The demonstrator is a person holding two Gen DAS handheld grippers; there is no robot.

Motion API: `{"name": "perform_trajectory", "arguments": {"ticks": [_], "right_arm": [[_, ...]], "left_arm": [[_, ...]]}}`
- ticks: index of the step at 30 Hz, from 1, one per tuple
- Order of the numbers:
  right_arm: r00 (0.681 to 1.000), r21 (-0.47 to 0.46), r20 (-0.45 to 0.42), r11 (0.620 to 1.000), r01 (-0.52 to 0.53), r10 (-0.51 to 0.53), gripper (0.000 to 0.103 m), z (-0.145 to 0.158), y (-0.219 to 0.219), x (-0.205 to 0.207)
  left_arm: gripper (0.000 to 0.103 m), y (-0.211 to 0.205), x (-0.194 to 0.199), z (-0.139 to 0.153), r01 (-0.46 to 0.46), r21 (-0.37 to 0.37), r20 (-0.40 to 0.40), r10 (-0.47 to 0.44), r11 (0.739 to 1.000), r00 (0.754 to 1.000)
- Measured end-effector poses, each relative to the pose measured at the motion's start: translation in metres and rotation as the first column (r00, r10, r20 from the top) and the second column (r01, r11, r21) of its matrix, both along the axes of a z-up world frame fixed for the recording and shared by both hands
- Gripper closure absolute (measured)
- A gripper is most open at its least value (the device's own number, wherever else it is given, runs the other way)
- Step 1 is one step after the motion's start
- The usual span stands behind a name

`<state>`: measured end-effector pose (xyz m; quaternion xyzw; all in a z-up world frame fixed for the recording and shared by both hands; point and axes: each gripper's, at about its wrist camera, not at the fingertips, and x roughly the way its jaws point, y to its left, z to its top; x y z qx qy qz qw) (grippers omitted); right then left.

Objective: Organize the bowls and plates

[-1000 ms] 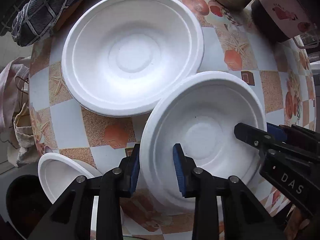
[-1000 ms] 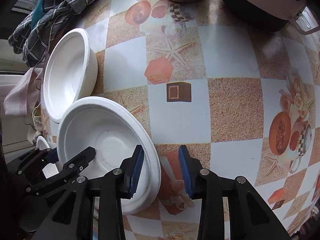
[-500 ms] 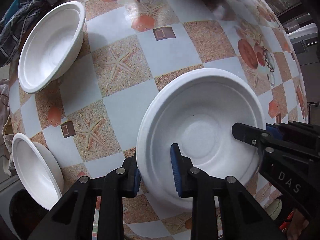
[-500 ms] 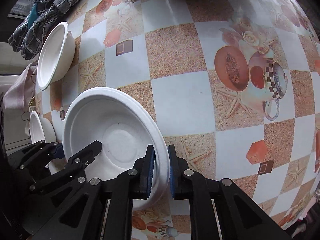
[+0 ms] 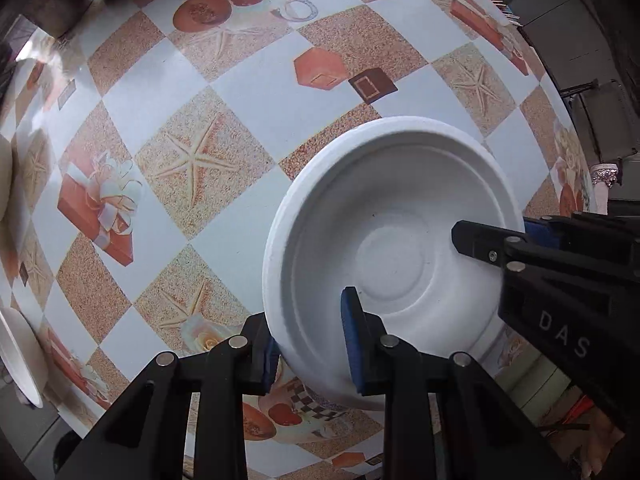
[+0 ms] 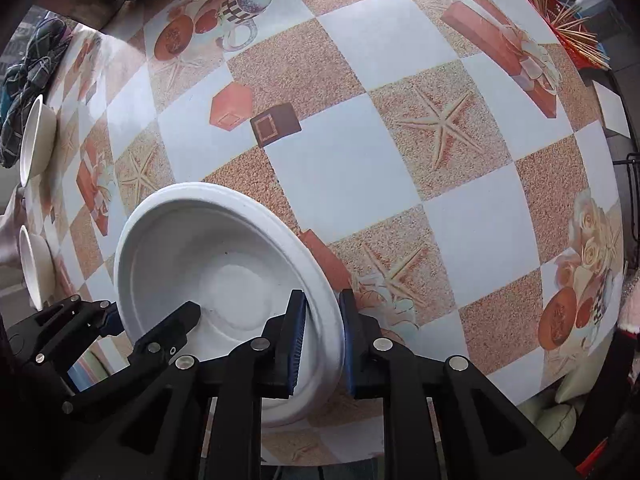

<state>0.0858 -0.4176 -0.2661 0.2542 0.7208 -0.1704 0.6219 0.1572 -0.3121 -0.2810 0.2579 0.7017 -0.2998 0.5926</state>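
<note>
A white foam bowl (image 5: 394, 248) is held between both grippers above the patterned table. My left gripper (image 5: 310, 344) is shut on its near-left rim, one pad inside, one outside. My right gripper (image 6: 320, 340) is shut on the bowl's (image 6: 224, 268) right rim; it also shows at the right of the left wrist view (image 5: 520, 240). Two more white bowls (image 6: 34, 140) (image 6: 34, 272) sit at the table's far left edge.
The round table (image 6: 400, 160) has a checked cloth with starfish and gift prints. A dark plaid cloth (image 6: 28, 68) lies at the far left. A red holder of wooden sticks (image 6: 568, 12) stands off the upper right edge. Dark containers (image 5: 60, 4) stand at the back.
Both grippers closed on the bowl's rim and carried it to the right across the table. The other bowls have slid to the far left of view.
</note>
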Motion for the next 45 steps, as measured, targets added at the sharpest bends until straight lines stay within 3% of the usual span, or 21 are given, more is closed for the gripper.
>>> {"name": "perform_trajectory", "arguments": {"ticks": [4,8,9,10,11,12,18,22,28,36,45], "right_arm": [[0.999,0.017,0.008,0.999,0.052,-0.052,0.083,-0.002,-0.009,-0.018],[0.995,0.030,0.032,0.995,0.096,-0.096,0.082,0.002,-0.021,-0.029],[0.993,0.032,0.037,0.993,0.113,-0.114,0.077,0.003,-0.024,-0.031],[0.991,0.025,0.039,0.991,0.129,-0.130,0.067,0.005,-0.028,-0.033],[0.988,0.015,0.049,0.989,0.146,-0.147,0.033,0.009,-0.031,-0.037],[0.984,0.008,0.068,0.987,0.162,-0.162,0.011,0.013,-0.034,-0.040],[0.976,-0.060,0.068,0.975,0.213,-0.209,0.011,0.041,-0.056,-0.060],[0.971,0.002,0.105,0.977,0.215,-0.214,0.011,0.064,-0.036,-0.061],[0.978,0.102,0.180,0.991,0.089,-0.107,0.011,0.089,0.014,-0.023],[0.973,0.103,0.215,0.989,-0.110,0.086,0.011,0.101,0.074,0.062],[0.950,0.069,0.238,0.972,-0.224,0.202,0.011,0.104,0.107,0.141]], "left_arm": [[0.052,-0.017,-0.017,0.006,0.043,-0.031,0.030,-0.042,0.999,0.999],[0.043,-0.023,-0.025,0.016,0.056,-0.047,0.064,-0.053,0.997,0.997],[0.042,-0.019,-0.024,0.019,0.058,-0.055,0.076,-0.054,0.997,0.996],[0.040,-0.016,-0.016,0.024,0.059,-0.061,0.083,-0.054,0.996,0.995],[0.039,-0.009,-0.011,0.028,0.059,-0.066,0.085,-0.053,0.996,0.995],[0.038,-0.006,-0.015,0.034,0.057,-0.069,0.089,-0.051,0.996,0.995],[0.032,0.053,-0.006,0.052,0.012,-0.126,0.050,-0.006,0.992,0.999],[0.032,0.084,-0.004,0.060,-0.061,-0.123,0.017,0.064,0.991,0.998],[0.032,0.116,0.020,0.085,-0.195,-0.156,0.036,0.203,0.968,0.979],[0.030,0.156,0.075,0.110,-0.338,-0.194,0.122,0.364,0.921,0.923],[0.030,0.205,0.147,0.119,-0.474,-0.179,0.203,0.504,0.862,0.840]]}}
